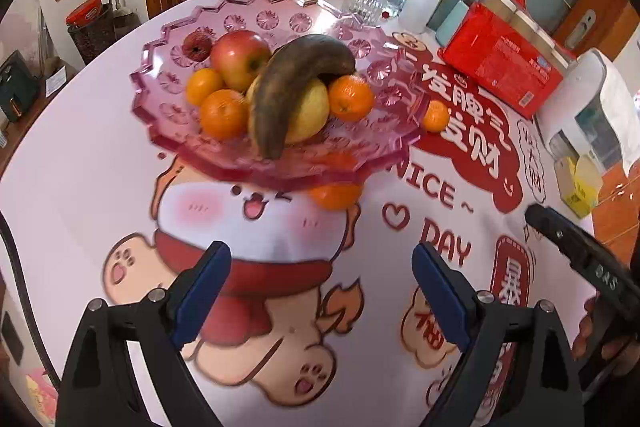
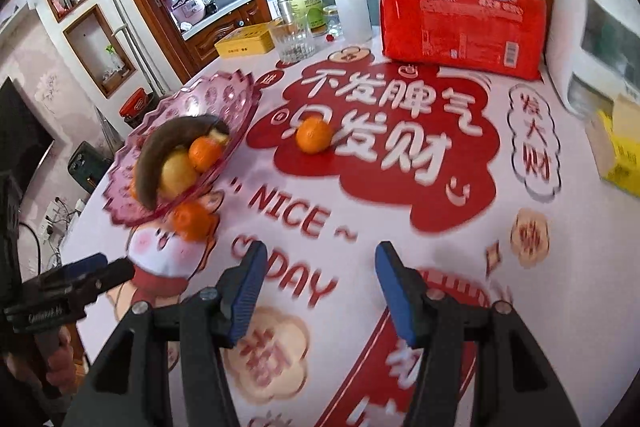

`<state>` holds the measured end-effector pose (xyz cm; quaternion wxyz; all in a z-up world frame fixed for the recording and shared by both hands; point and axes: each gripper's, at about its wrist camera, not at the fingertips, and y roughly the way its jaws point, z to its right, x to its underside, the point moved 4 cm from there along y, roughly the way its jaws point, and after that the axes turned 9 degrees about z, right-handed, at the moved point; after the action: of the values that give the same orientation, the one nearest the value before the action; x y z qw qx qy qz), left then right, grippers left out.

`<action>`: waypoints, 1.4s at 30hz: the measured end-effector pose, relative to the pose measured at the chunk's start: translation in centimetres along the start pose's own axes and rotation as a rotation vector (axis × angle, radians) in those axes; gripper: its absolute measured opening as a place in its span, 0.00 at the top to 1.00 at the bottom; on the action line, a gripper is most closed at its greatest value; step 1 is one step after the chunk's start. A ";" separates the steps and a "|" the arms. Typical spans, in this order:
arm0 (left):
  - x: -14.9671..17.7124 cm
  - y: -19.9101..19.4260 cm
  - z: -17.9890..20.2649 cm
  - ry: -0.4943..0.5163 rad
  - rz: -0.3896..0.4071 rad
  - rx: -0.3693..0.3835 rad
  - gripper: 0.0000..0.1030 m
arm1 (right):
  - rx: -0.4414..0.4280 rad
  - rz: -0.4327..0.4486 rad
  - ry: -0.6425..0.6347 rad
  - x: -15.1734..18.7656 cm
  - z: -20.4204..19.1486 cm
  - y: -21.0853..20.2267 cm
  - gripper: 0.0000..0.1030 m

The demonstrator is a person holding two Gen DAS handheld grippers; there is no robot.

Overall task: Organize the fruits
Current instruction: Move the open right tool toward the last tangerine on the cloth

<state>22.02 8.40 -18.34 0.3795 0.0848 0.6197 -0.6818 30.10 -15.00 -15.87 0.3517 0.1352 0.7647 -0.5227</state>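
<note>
Both the left tongs (image 1: 322, 267) and right tongs (image 2: 320, 277) stand open and empty above the tabletop (image 2: 400, 251), with the fruit dish (image 1: 256, 27) ahead.

In the left wrist view, the rim of the pink fruit dish (image 1: 280, 171) covers the upper part of one tangerine (image 1: 335, 195) lying on the surface beneath it. A second tangerine (image 1: 436, 115) shows only partly past the dish's right edge. The brown banana (image 1: 280, 95) hides much of the yellow fruit (image 1: 308, 115) under it; what kind it is cannot be told. The other tool (image 1: 580, 247) is cut off at the right edge. In the right wrist view the tablecloth print (image 2: 304, 283) is smeared with blur, and the yellow carton (image 2: 620, 151) runs off the frame.
</note>
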 end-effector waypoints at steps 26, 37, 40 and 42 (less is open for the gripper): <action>0.3 7.5 2.5 0.033 0.130 -0.044 0.13 | -0.028 0.074 -0.205 -4.0 -0.5 12.2 0.45; -1.0 9.1 3.0 0.041 0.181 -0.094 0.19 | -0.015 0.115 -0.238 -4.5 -1.3 13.9 0.45; -1.2 9.6 2.7 0.037 0.177 -0.105 0.23 | -0.016 0.117 -0.264 -4.6 -1.8 14.4 0.45; -1.2 9.7 2.6 0.043 0.171 -0.101 0.28 | -0.013 0.115 -0.290 -4.6 -2.1 14.7 0.45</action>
<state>29.84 7.09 -24.68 0.4264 0.1328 0.6518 -0.6129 41.02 -6.23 -22.66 0.4886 0.0998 0.7002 -0.5109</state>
